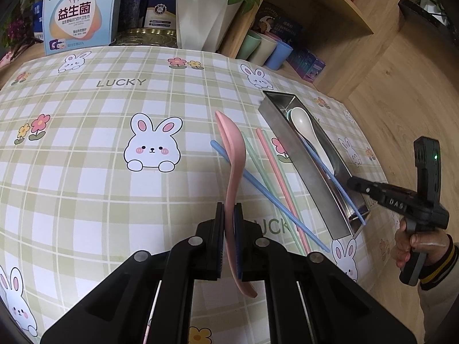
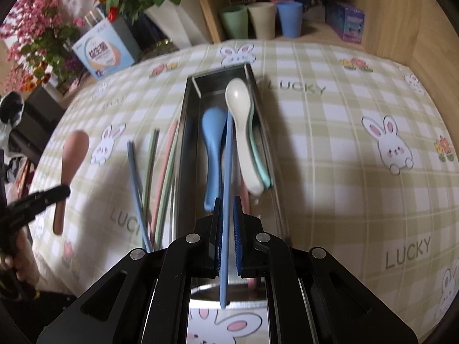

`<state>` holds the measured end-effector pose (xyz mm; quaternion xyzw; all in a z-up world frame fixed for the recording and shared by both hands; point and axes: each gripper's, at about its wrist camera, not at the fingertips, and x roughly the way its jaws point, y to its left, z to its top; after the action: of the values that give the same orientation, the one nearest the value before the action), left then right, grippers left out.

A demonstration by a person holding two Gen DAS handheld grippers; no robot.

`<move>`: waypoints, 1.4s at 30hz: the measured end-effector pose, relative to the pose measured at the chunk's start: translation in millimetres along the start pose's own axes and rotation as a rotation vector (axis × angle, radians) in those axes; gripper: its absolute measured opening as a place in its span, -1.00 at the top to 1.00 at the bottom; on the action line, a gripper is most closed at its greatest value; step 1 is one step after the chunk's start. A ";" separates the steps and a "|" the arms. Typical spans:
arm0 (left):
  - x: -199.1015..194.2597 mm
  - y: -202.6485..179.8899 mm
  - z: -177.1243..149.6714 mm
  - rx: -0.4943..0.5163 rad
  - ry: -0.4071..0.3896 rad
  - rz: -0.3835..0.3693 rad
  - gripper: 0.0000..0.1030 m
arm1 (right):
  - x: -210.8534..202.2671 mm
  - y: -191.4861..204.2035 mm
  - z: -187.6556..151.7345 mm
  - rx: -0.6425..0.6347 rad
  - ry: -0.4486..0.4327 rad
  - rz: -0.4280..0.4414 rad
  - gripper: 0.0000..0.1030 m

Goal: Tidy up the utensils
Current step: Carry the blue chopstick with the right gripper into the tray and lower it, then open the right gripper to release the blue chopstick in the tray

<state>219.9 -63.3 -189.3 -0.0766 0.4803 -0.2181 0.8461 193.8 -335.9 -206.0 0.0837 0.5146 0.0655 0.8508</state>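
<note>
Left wrist view: the left gripper (image 1: 229, 218) is clenched on the handle of a pink spoon (image 1: 233, 154), whose bowl points away over the checked tablecloth (image 1: 86, 172) and whose handle end sticks out behind the pads. The spoon is lifted clear of the cloth. Just beside it, toward the right edge of the table, loose chopsticks lie on the cloth: a blue chopstick (image 1: 266, 195) crossing under the spoon, a pink chopstick (image 1: 279, 177) and a green chopstick (image 1: 259, 169) next to it. Nearer the right edge stands a long metal tray (image 1: 289, 149), running from the far side toward the near side. A white spoon (image 1: 307, 129) lies inside it.

Right wrist view: the right gripper (image 2: 228, 220) is closed on a second blue chopstick (image 2: 227, 172), which runs lengthwise over the tray's interior, its near end poking out behind the pads. Whether its far end rests on the tray floor cannot be told. In the tray, a blue spoon (image 2: 212, 143) lies left of this chopstick, and the white spoon sits right of it, stacked on a green spoon (image 2: 262, 160) against the right wall. At the table's far edge stand a white flower vase (image 1: 200, 20), a blue box (image 1: 80, 14) and three cups (image 2: 262, 18).
</note>
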 end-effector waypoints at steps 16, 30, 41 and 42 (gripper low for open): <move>-1.1 5.9 -1.7 -0.024 0.000 -0.008 0.88 | 14.4 -2.1 -3.1 0.035 0.015 0.010 0.88; 1.2 2.2 -2.0 -0.016 0.014 -0.001 0.88 | 39.0 -2.0 7.4 0.046 0.020 -0.006 0.86; 14.7 -23.7 16.0 -0.017 0.070 -0.050 0.88 | 12.2 -5.1 10.4 0.049 -0.013 -0.007 0.72; 17.0 -29.3 18.9 -0.016 0.076 -0.062 0.88 | 6.8 -6.2 11.4 0.049 -0.027 -0.011 0.49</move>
<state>234.8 -98.5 -182.7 -0.0898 0.5113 -0.2429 0.8195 207.2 -341.5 -208.0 0.1028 0.5047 0.0471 0.8558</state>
